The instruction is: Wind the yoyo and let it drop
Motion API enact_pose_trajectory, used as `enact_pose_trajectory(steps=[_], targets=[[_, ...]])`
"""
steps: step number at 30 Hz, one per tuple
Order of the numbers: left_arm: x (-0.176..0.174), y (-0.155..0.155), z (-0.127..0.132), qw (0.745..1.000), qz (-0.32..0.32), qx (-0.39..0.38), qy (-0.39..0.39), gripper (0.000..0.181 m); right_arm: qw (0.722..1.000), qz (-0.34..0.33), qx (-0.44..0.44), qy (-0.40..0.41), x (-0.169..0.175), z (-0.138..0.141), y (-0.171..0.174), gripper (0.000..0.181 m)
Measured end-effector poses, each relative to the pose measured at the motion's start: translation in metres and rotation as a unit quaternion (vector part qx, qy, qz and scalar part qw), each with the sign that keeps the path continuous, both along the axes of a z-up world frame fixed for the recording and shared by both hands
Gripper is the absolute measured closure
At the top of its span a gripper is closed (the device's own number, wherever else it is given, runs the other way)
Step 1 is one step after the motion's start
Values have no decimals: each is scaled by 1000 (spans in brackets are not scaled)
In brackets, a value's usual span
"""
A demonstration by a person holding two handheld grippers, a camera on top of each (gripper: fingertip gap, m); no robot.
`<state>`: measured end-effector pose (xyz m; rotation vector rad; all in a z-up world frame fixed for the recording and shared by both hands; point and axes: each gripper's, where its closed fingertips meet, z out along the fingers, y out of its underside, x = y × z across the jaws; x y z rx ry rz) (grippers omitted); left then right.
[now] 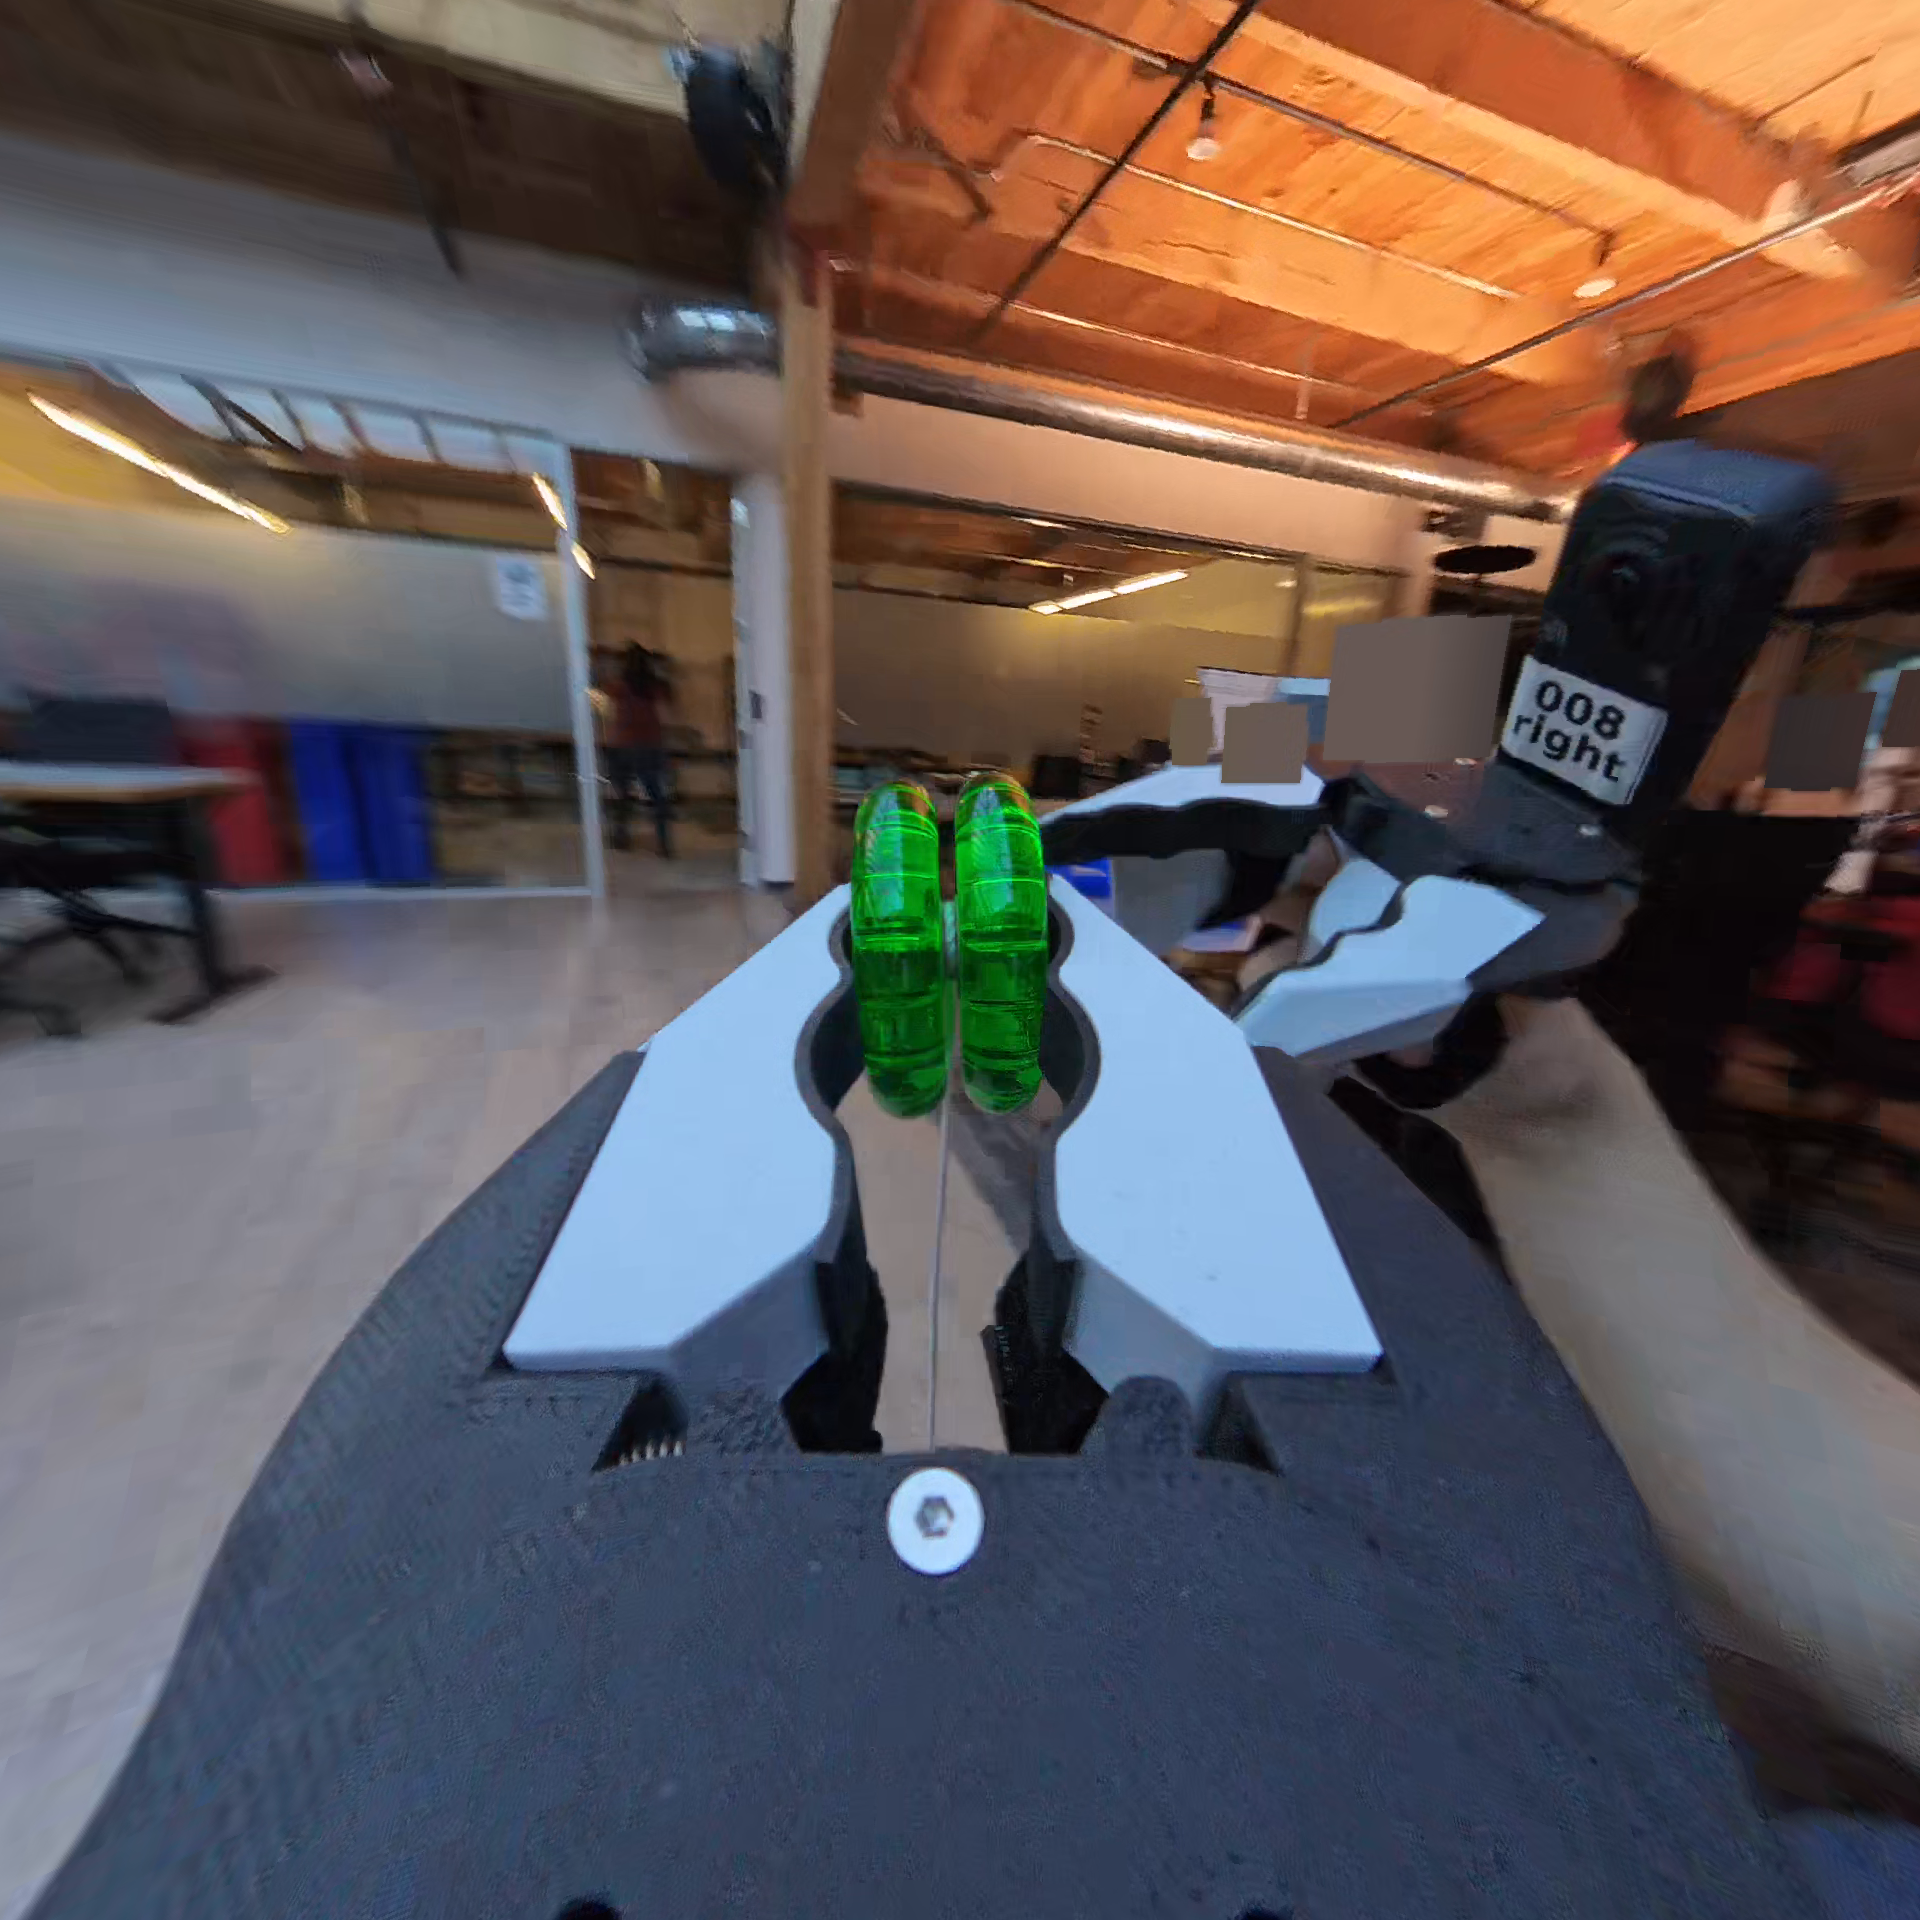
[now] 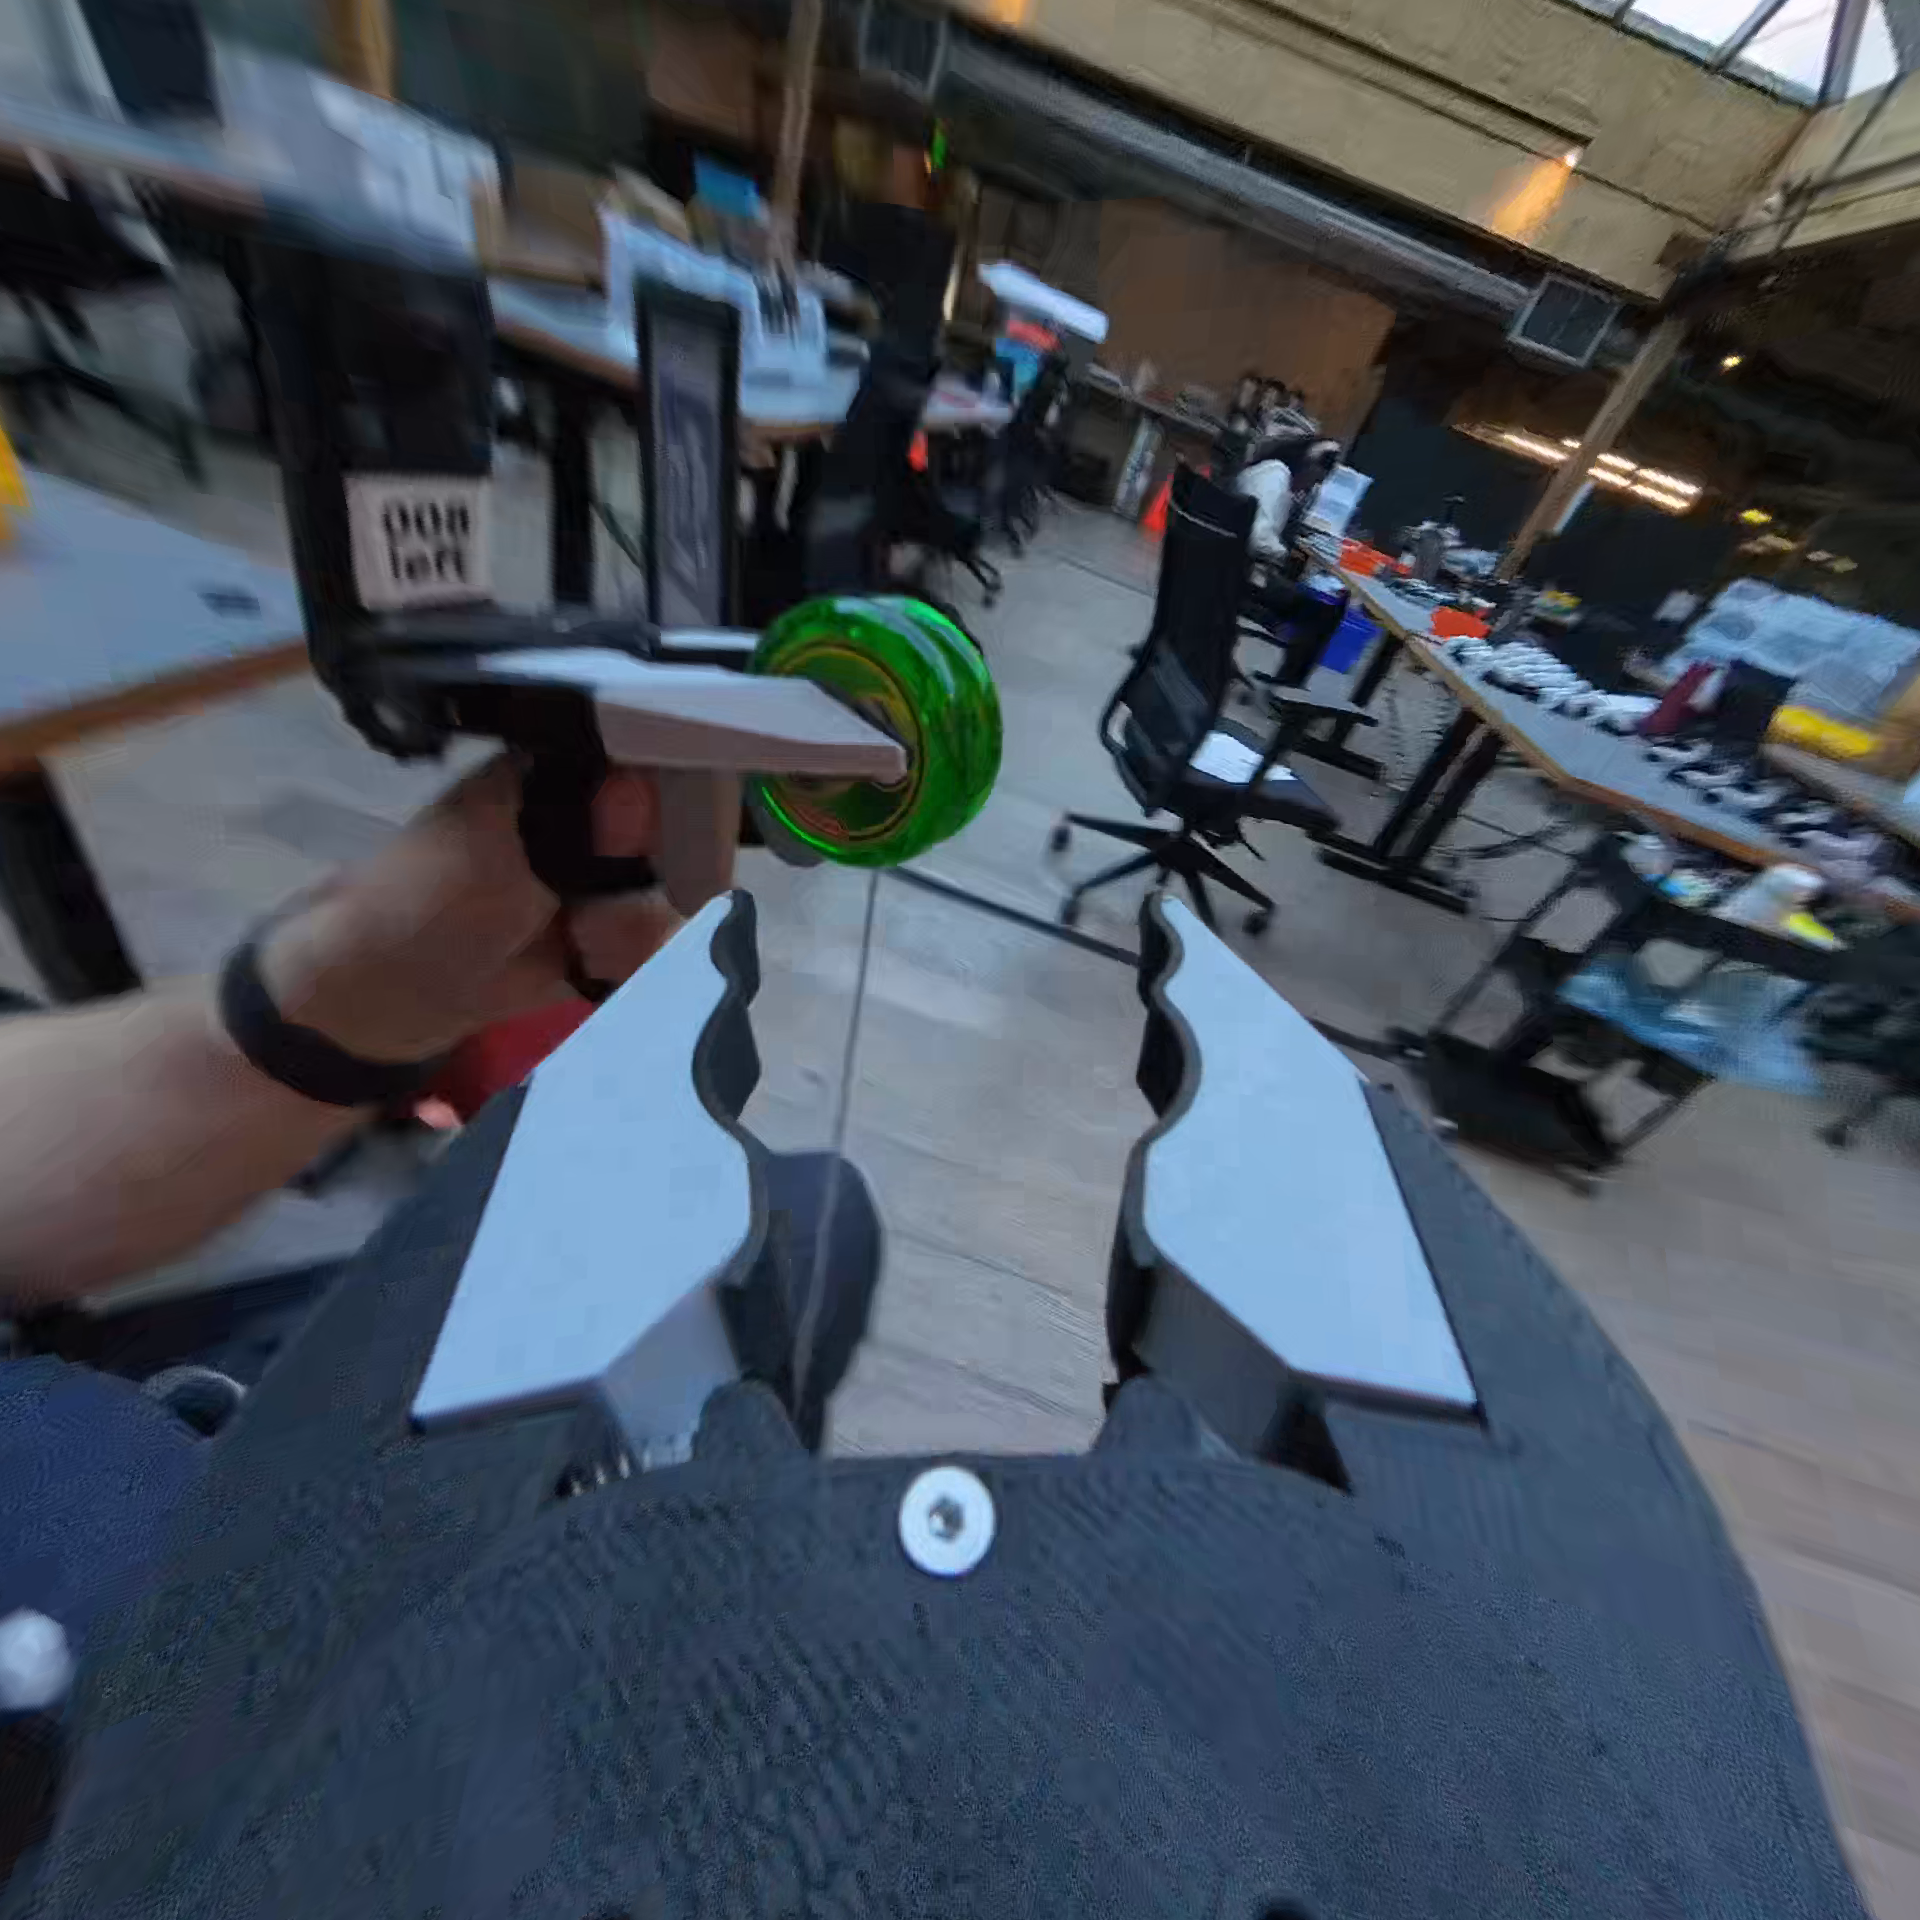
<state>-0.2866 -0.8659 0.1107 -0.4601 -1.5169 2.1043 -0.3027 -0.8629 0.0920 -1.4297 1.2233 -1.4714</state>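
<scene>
Left wrist view shows the green translucent yoyo [image 1: 945,940] clamped edge-on between the two grey fingers [image 1: 717,1164] of the left claw [image 1: 948,935], both halves standing upright with the groove facing the camera. A thin string [image 1: 938,1278] runs from the groove straight back between the fingers toward the claw's black body. Right wrist view shows the same yoyo [image 2: 878,732] from the side, held in mid-air above the floor [image 2: 997,1039], pinched at its faces by the left claw [image 2: 883,748], with the string [image 2: 854,1018] hanging down from it and passing between the right claw's fingers. The right claw [image 2: 945,935] stands spread wide below and just in front of the yoyo, gripping nothing; its fingers [image 2: 613,1184] are clear of the toy. In the left wrist view the right claw [image 1: 1049,831] appears just beside the yoyo on the right, jaws parted. A hand [image 2: 447,935] wearing a dark wristband [image 2: 281,1039] grips the left claw's handle. An office chair [image 2: 1195,717] and a cluttered worktop [image 2: 1558,727] stand well behind.
</scene>
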Motion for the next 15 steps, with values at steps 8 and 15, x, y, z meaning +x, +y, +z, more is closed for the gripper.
enact_pose_trajectory(steps=[8,15], targets=[[-4,20,6,938,227,-208,-160,153,784,258,542,-154,7,-1,-4,102],[-25,1,-19,897,281,-215,-263,153,782,276,552,-93,30,-20,18,117]])
